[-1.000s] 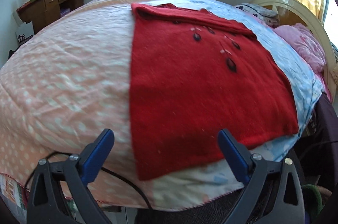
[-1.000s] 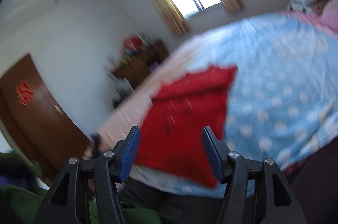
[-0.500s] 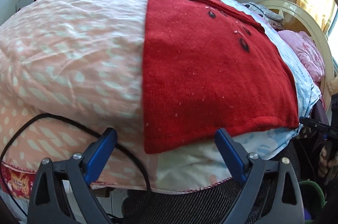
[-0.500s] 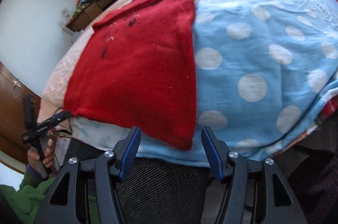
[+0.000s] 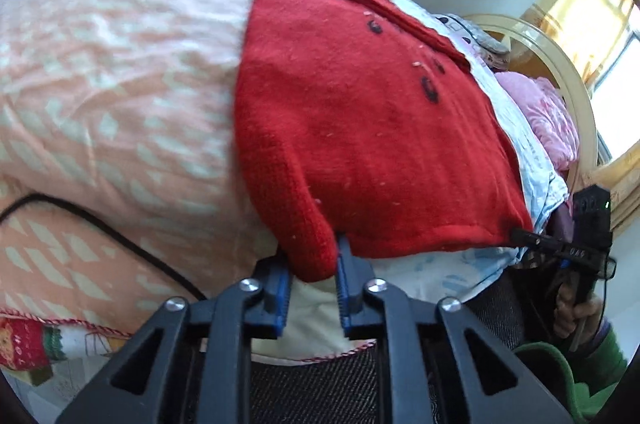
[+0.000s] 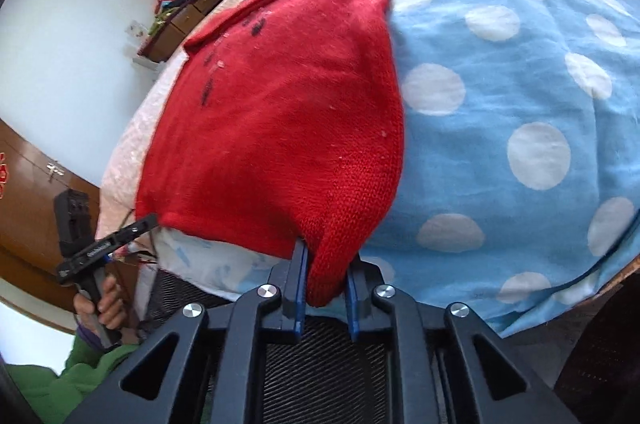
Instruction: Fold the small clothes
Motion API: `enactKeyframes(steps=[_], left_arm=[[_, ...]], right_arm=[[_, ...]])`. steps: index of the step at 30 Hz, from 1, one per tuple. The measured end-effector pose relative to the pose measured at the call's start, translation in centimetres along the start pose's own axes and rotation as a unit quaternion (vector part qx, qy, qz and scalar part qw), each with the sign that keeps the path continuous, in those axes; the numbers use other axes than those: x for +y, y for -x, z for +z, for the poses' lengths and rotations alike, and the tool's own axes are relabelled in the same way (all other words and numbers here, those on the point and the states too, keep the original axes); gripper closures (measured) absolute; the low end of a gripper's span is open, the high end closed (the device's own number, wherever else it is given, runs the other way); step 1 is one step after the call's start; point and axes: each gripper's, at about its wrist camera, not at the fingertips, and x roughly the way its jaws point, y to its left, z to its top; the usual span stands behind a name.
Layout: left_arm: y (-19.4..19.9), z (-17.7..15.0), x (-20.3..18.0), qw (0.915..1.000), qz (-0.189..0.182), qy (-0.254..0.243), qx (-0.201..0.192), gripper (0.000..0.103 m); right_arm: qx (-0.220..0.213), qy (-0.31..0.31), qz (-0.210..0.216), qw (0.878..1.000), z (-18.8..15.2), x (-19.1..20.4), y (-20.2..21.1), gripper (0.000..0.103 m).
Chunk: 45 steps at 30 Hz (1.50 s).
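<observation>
A red knitted sweater [image 5: 360, 128] with dark buttons lies flat on the bed, its hem at the near edge. My left gripper [image 5: 312, 260] is closing, and its blue pads pinch the hem's near left corner, which bunches up between them. My right gripper [image 6: 326, 264] is also closing, its pads pressing on the near right corner of the sweater [image 6: 288, 112]. Each gripper shows small in the other's view, at the opposite hem corner: the right gripper [image 5: 516, 234] and the left gripper [image 6: 152, 220], each held by a hand.
The bed carries a pink patterned quilt [image 5: 120, 84] on the left and a blue quilt with white dots [image 6: 500, 104] on the right. A black cable [image 5: 120, 236] crosses the pink quilt's front. A curved headboard [image 5: 560, 64] and pink bedding [image 5: 552, 112] lie at the right; a cluttered desk [image 6: 188, 16] stands beyond.
Both grippers came down to the sweater's near hem and went from wide open to closed on its two corners. The fabric now bunches between the pads.
</observation>
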Motion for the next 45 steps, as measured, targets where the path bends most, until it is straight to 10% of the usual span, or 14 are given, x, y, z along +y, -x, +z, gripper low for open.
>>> enactKeyframes(steps=[12, 19, 22, 24, 26, 30, 45], left_arm=[[2.9, 7.3, -0.7, 0.9989, -0.031, 0.012, -0.032, 0.086], [-0.3, 13.5, -1.0, 0.9997, 0.010, -0.002, -0.023, 0.085], [-1.7, 15.5, -0.7, 0.9975, 0.067, -0.008, -0.023, 0.073], [-1.8, 16.3, -0.7, 0.9942, 0.102, -0.019, -0.031, 0.035], [-0.8, 16.8, -0.3, 0.9924, 0.107, -0.025, -0.055, 0.023], [1.0, 16.8, 0.9, 0.9910, 0.101, -0.038, -0.079, 0.023], [-3.6, 14.9, -0.3, 0.9923, 0.085, -0.055, -0.071, 0.036]], right_arm=[[-0.082, -0.043, 0.126, 0.988, 6.2, 1.7, 5.4, 0.088], [-0.141, -0.073, 0.102, 0.982, 13.0, 0.0, 3.9, 0.088], [-0.152, -0.097, 0.082, 0.980, 14.9, -1.5, 2.0, 0.088], [-0.152, -0.113, 0.052, 0.981, 15.8, -2.2, 0.9, 0.084], [-0.155, -0.118, 0.033, 0.980, 16.2, -2.5, 0.6, 0.071], [-0.212, -0.110, 0.036, 0.971, 15.6, -2.3, 2.7, 0.044], [-0.200, -0.029, -0.016, 0.979, 13.1, 1.7, 1.4, 0.044]])
